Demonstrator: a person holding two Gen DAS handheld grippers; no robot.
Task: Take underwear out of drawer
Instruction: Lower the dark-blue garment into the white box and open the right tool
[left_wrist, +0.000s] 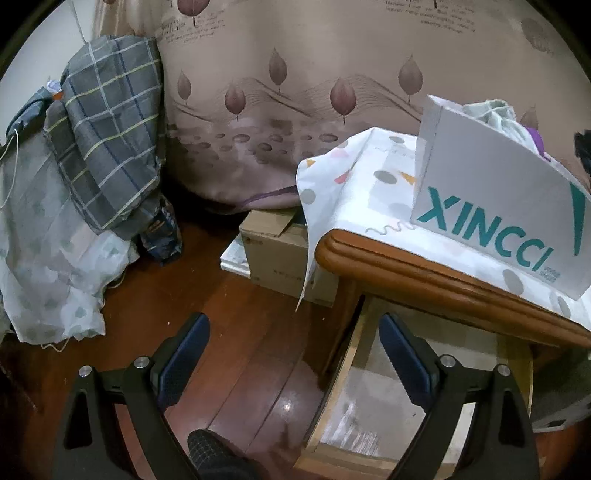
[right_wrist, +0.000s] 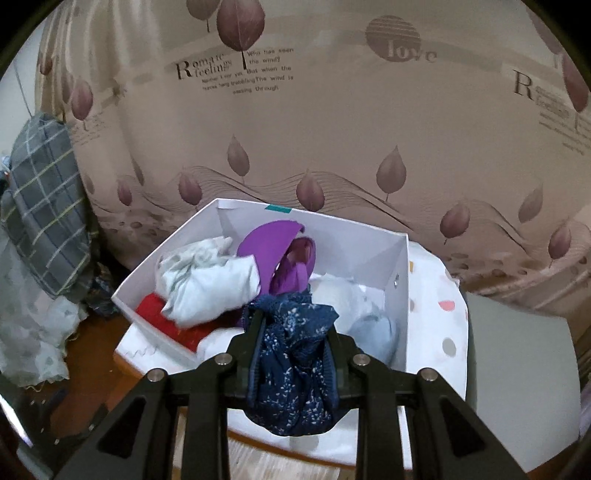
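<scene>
Right claw (right_wrist: 293, 350) is clenched on the navy floral underwear (right_wrist: 295, 373): cloth bunched between both pads, most of it hanging below the fingers, held above the near wall of the white box (right_wrist: 399, 280) on the counter (left_wrist: 424, 269). Left claw (left_wrist: 295, 354) is released, jaws wide, nothing in them, sitting over the open drawer (left_wrist: 388, 402) at the counter's left front corner; drawer interior visible here looks bare. The box sits toward the counter's front edge on the spotted cloth (left_wrist: 340, 181) and already holds 4+ items: a white garment (right_wrist: 210, 284), a purple one (right_wrist: 284, 254), a red one (right_wrist: 162, 314), a pale blue one (right_wrist: 376, 332). Risks, as I judge them: grip is on a loose bunch, so a fast swing could let it slide out onto the floor (left_wrist: 229, 332); the hanging tail could snag the box's near wall and tip or drag the light box; releasing too near the rim leaves it draped over the wall, not in. The cloth overhangs the corner, so catching it could shift the box too.
</scene>
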